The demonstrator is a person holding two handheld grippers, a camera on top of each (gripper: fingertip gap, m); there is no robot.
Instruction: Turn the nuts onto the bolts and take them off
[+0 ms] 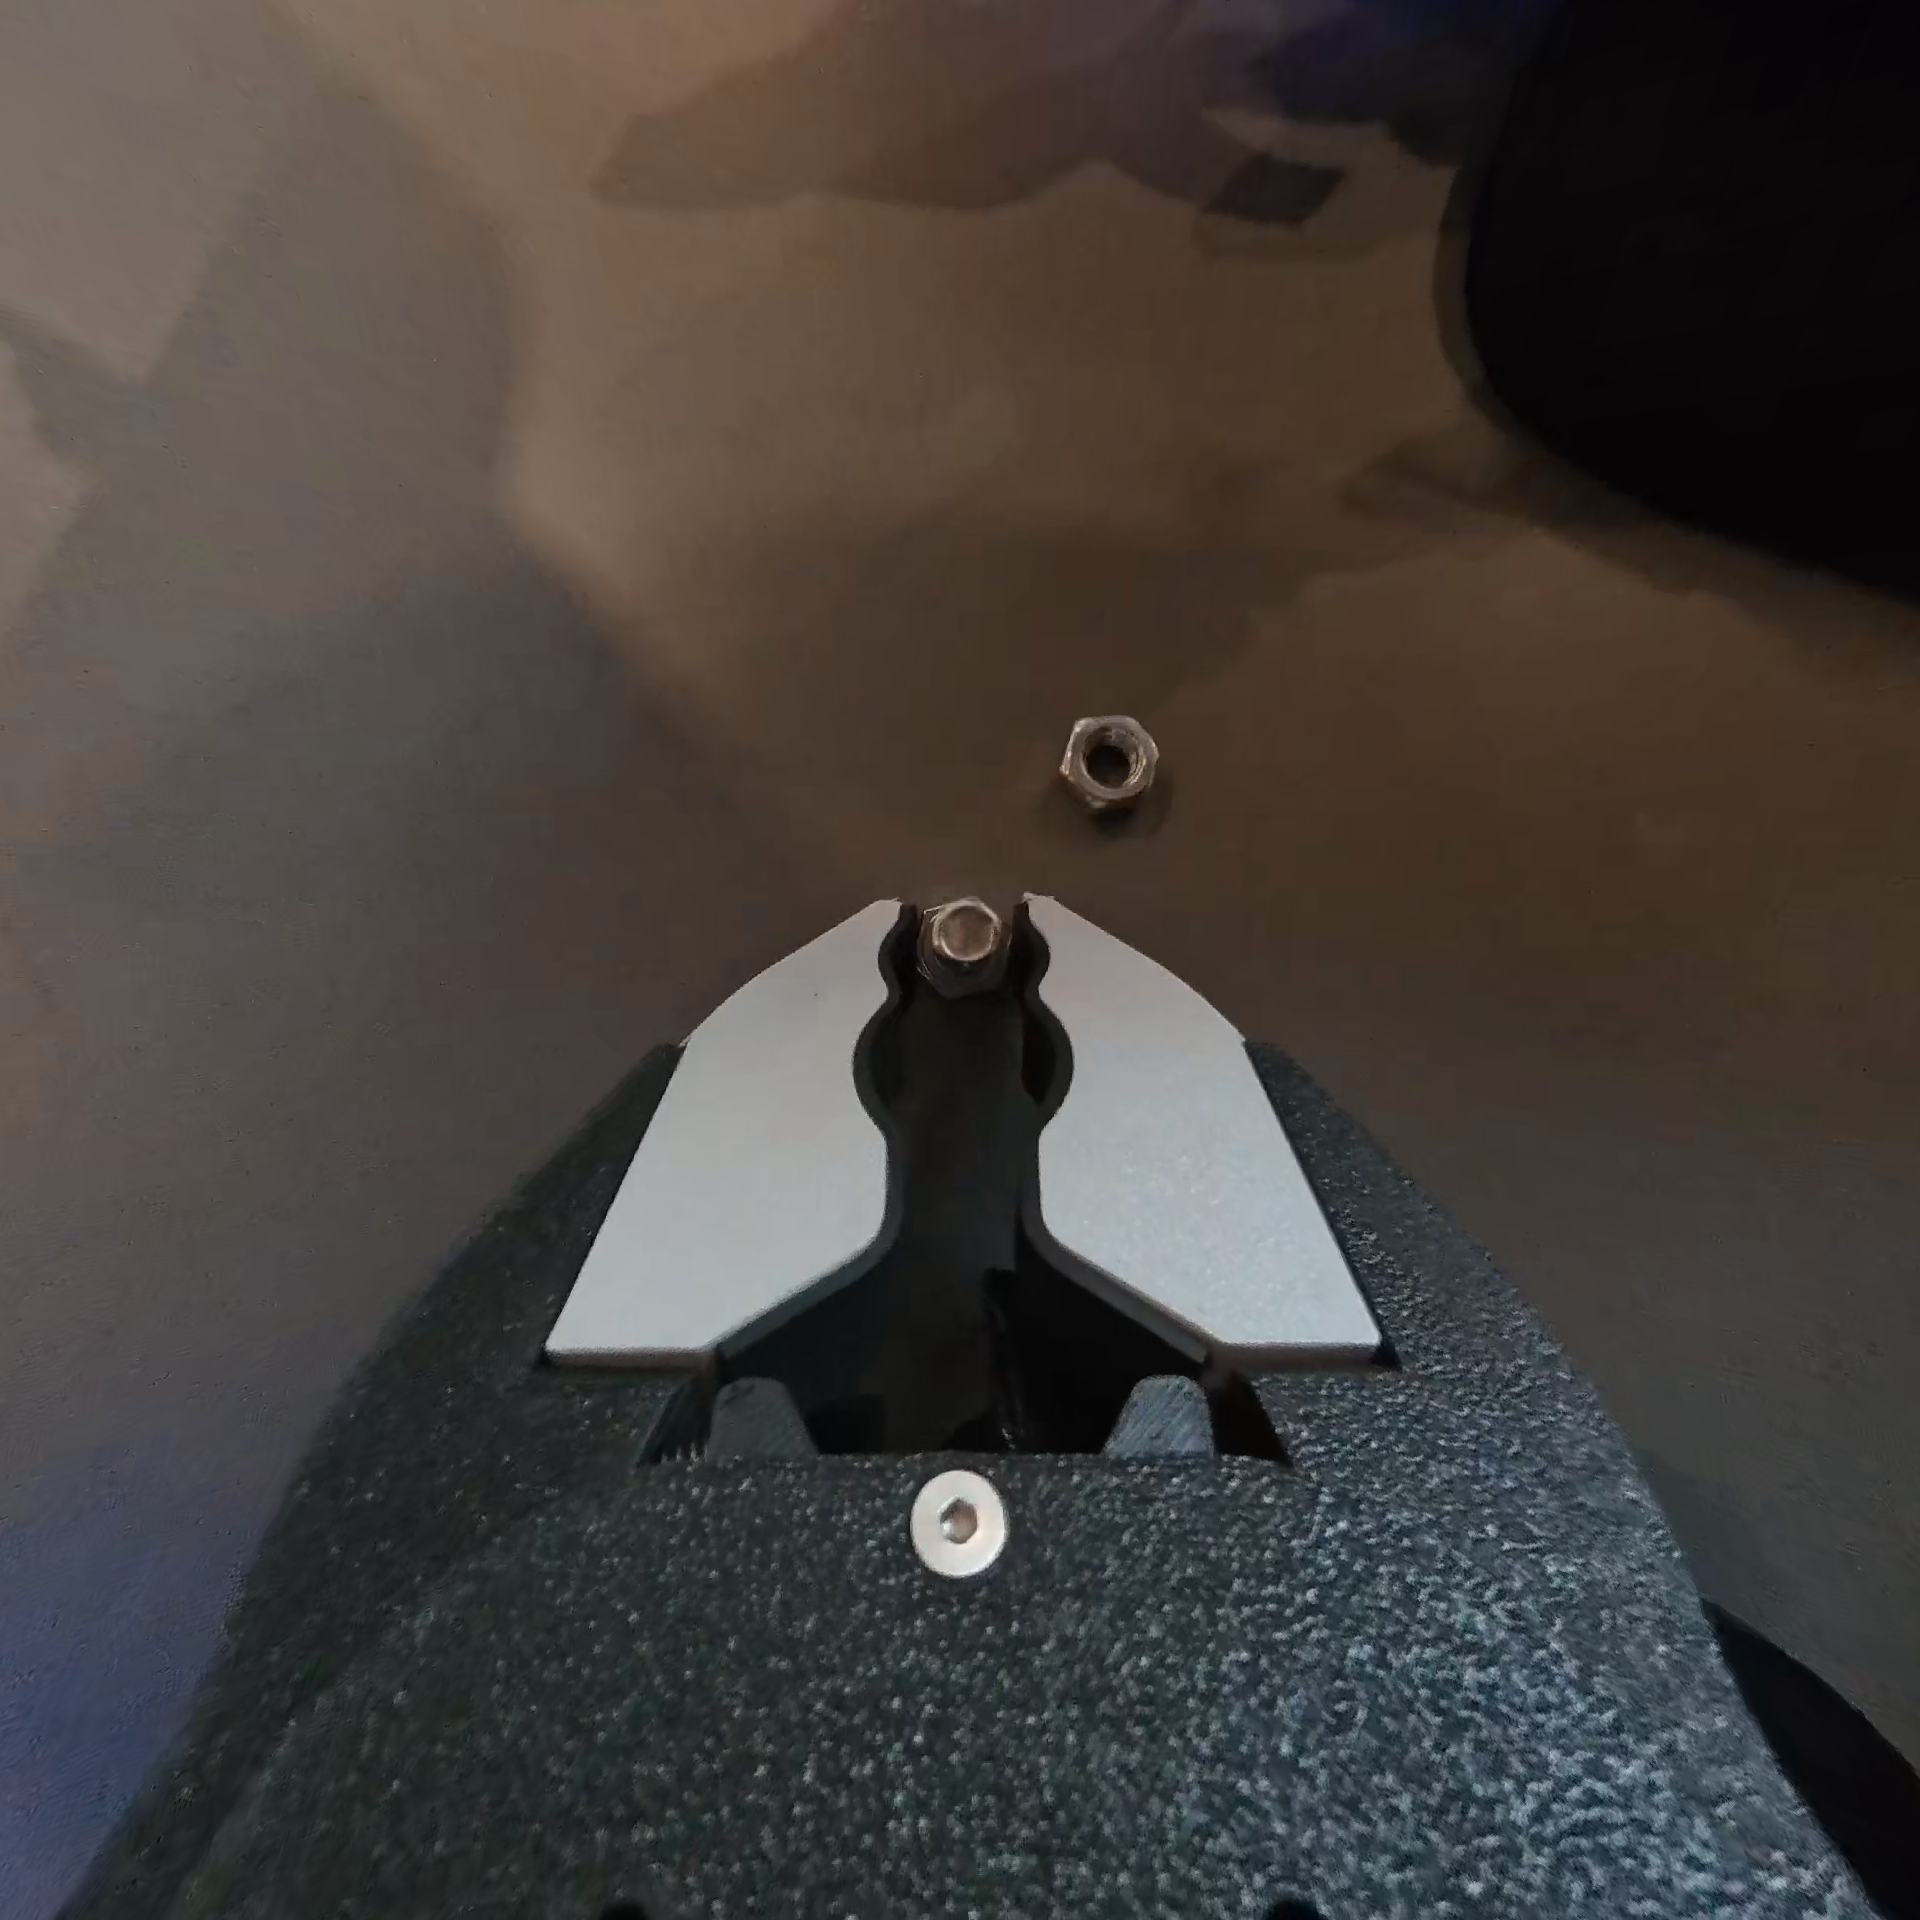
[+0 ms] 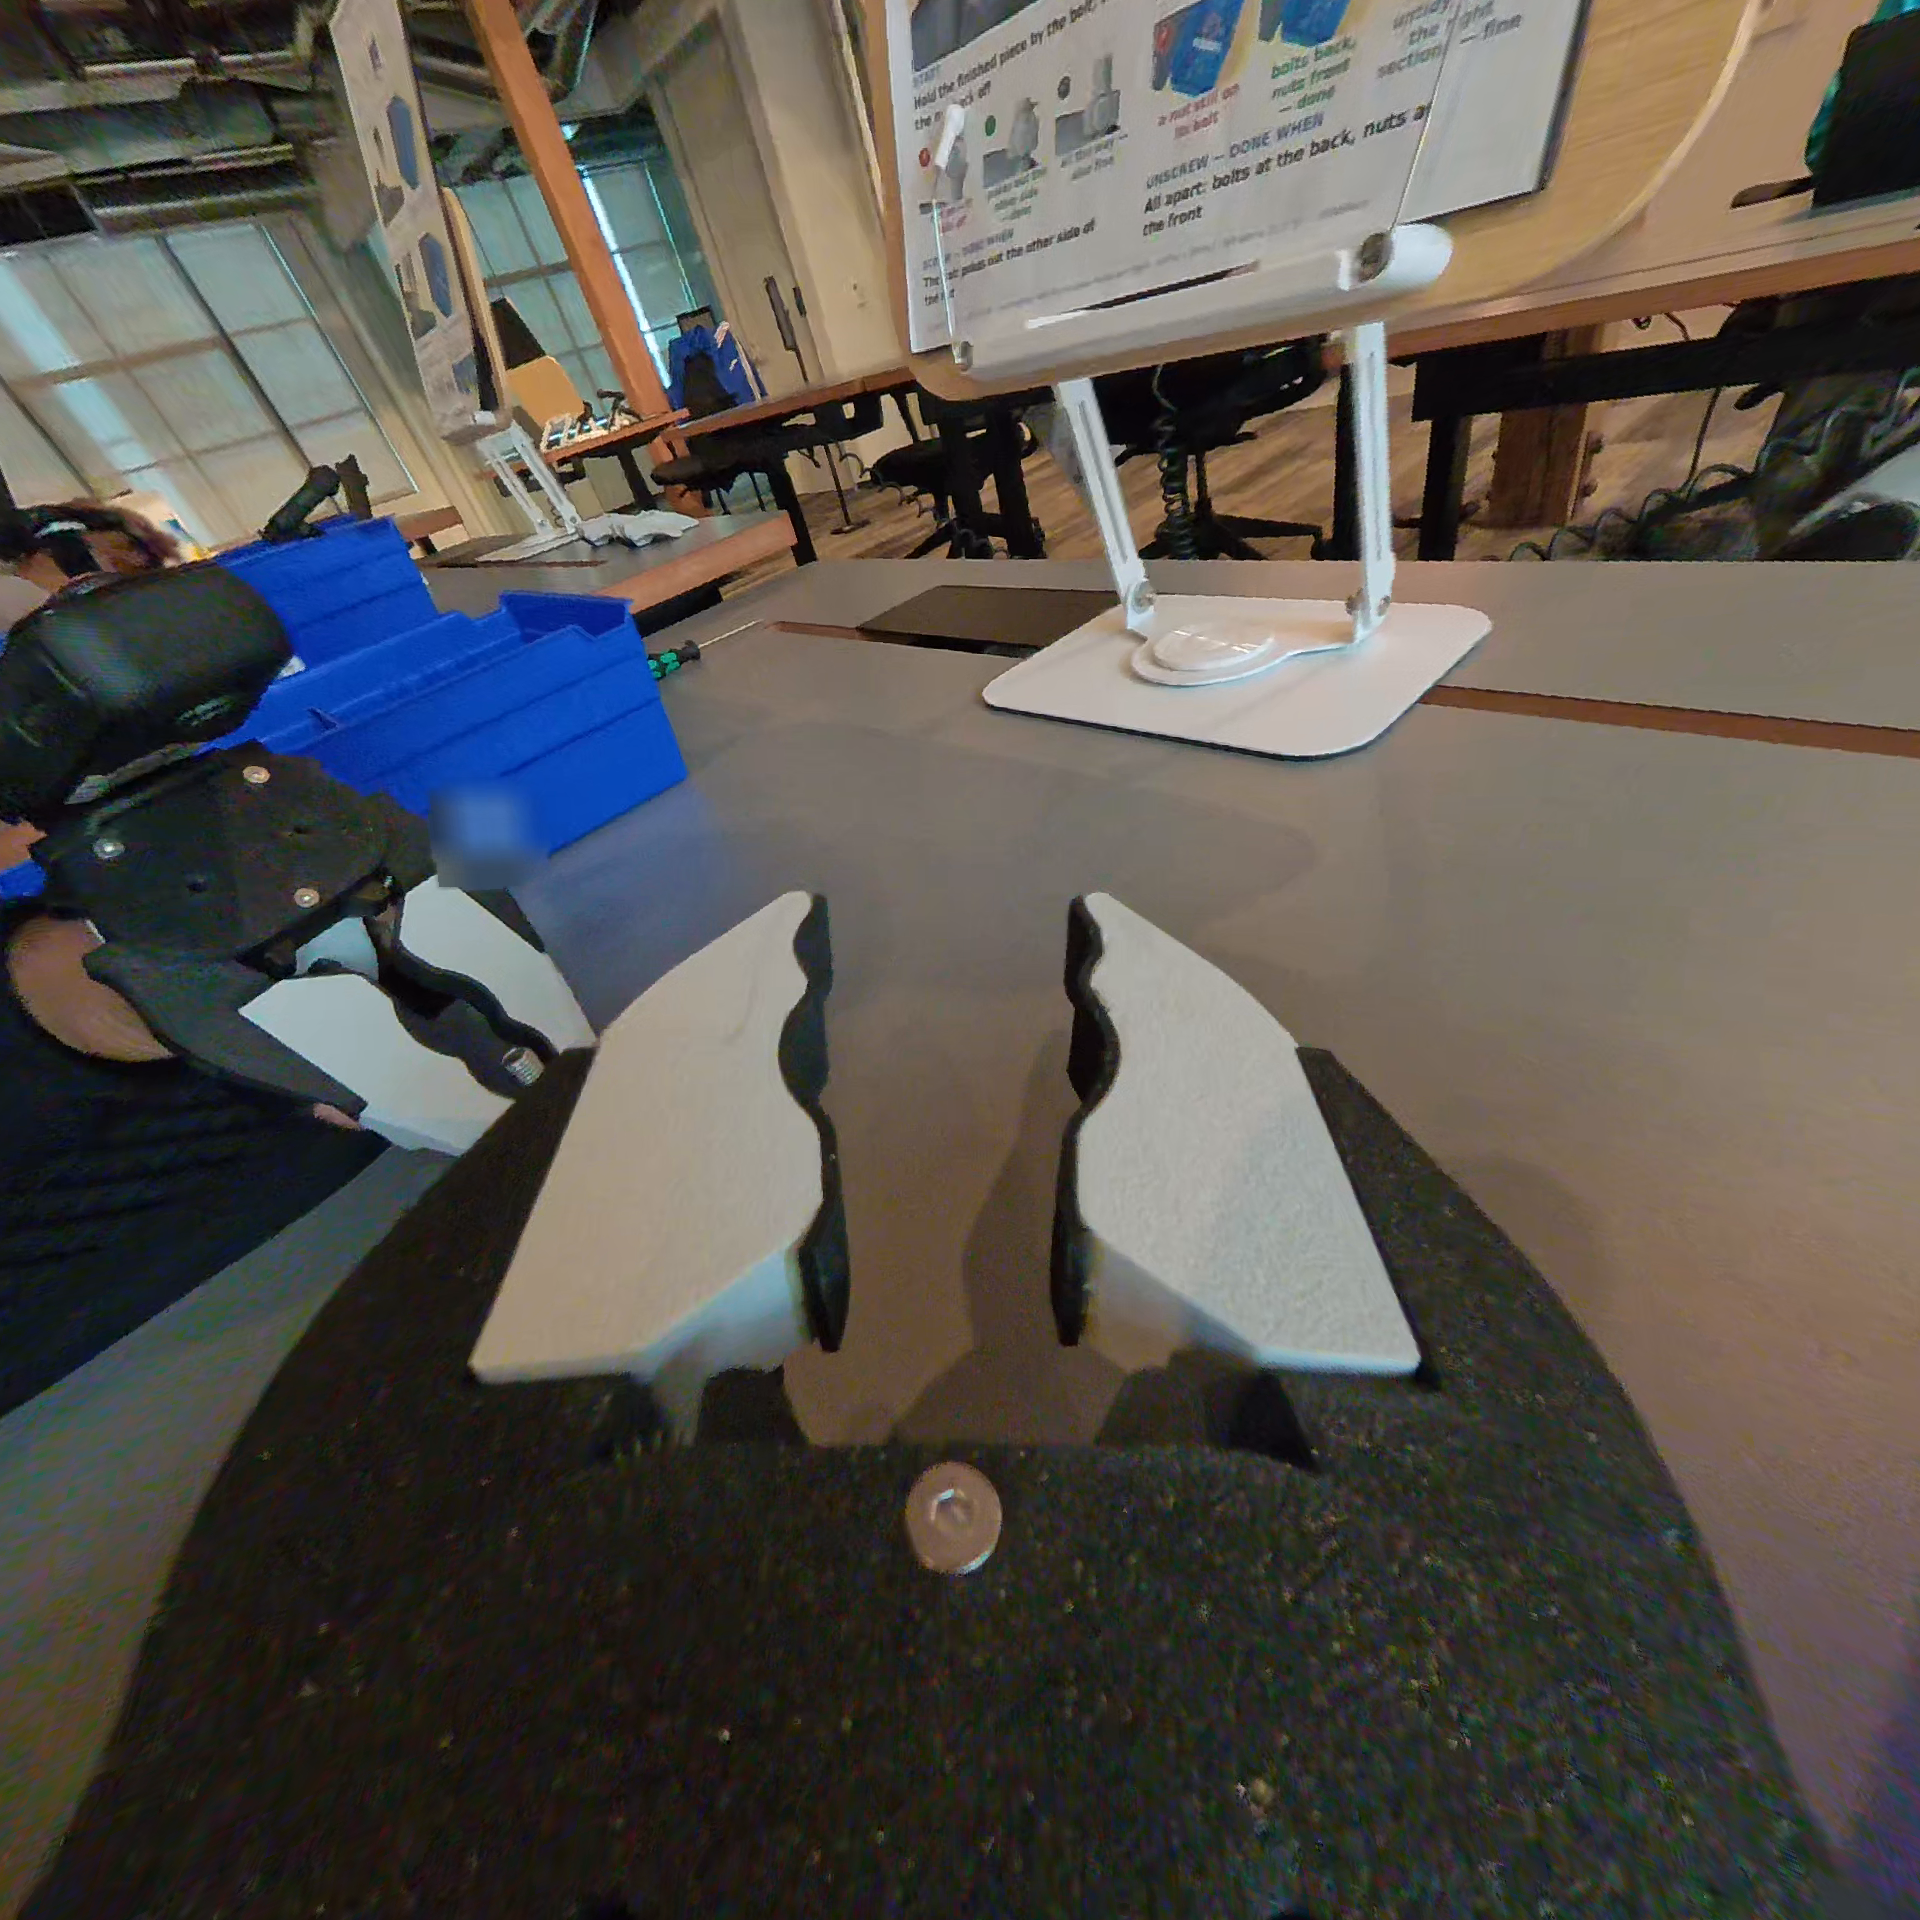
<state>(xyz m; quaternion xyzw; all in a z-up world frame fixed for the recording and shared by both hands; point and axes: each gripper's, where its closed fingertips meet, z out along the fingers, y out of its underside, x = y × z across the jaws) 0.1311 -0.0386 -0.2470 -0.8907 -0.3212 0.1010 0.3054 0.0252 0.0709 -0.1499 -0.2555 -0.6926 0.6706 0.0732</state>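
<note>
While left gripper [image 1: 961, 925] clamps bolt [image 1: 958, 951] at fingertips, we note loose nut [image 1: 1108, 767] on table [image 1: 416, 727] just beyond; right gripper [image 2: 948, 914] gapes wide, empty.

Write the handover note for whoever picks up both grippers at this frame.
Left gripper: shut on a bolt, threaded end pointing forward; a nut appears to sit low on it.
Right gripper: open, empty, above the grey table.
A loose nut lies on the table just ahead of the left gripper.
Blue bins are at the left; contents not visible.
Left: pick up the loose nut and turn it onto the bolt.
</note>
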